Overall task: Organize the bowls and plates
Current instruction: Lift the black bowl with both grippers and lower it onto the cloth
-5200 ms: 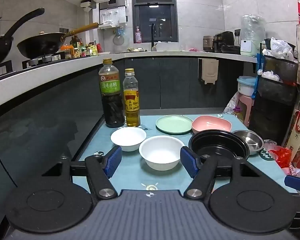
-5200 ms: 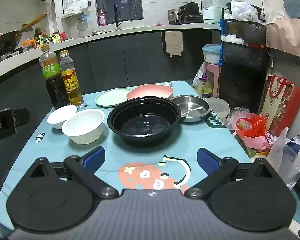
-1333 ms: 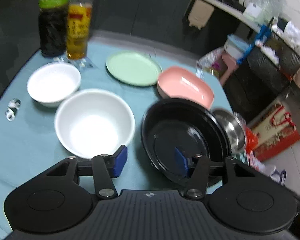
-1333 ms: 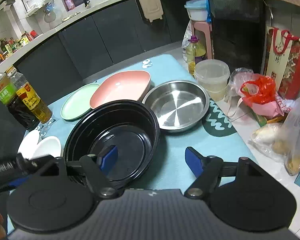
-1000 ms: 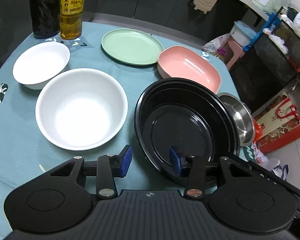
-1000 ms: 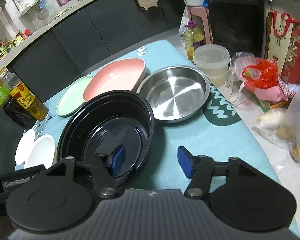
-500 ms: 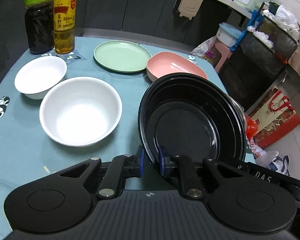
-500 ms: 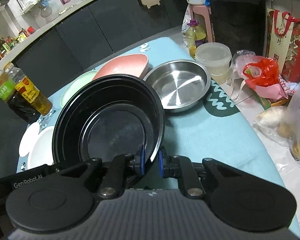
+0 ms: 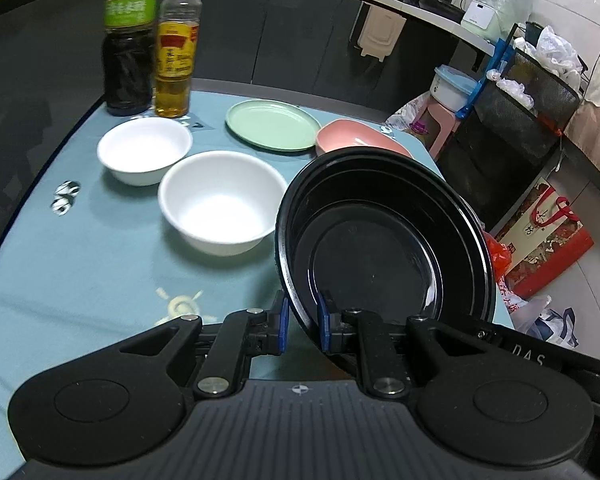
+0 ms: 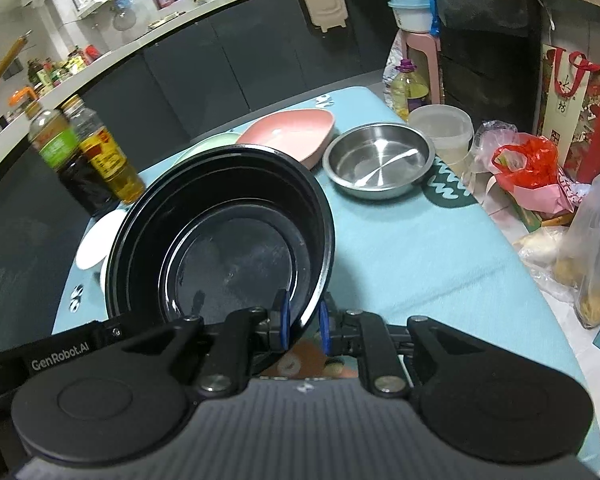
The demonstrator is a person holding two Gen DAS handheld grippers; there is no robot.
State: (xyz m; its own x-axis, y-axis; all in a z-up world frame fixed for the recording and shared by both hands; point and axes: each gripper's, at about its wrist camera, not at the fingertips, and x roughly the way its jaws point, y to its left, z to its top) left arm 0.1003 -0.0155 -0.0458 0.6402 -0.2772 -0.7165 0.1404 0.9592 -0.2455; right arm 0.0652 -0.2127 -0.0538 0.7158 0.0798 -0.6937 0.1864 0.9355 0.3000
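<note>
Grips the black bowl [image 9: 384, 256] with the left gripper [image 9: 302, 322], clenched on the near rim, one pad inside the wall and one outside. Pinches the same rim with the right gripper [image 10: 303, 320], jaws opening slightly, wall between the pads and pressed by both. Holds the black bowl tilted, mouth toward the cameras, raised over the right half of the table [image 9: 80, 280].

On the table, from the left edge: small white bowl [image 9: 144, 148], then big white bowl [image 9: 220, 200] just beside it and nearer. At the far left corner, two bottles [image 9: 178, 44], side by side. Along the far edge, green plate [image 9: 272, 124] and pink dish [image 9: 360, 140]. Near the right edge, steel bowl [image 10: 380, 160], just beside the pink dish.
</note>
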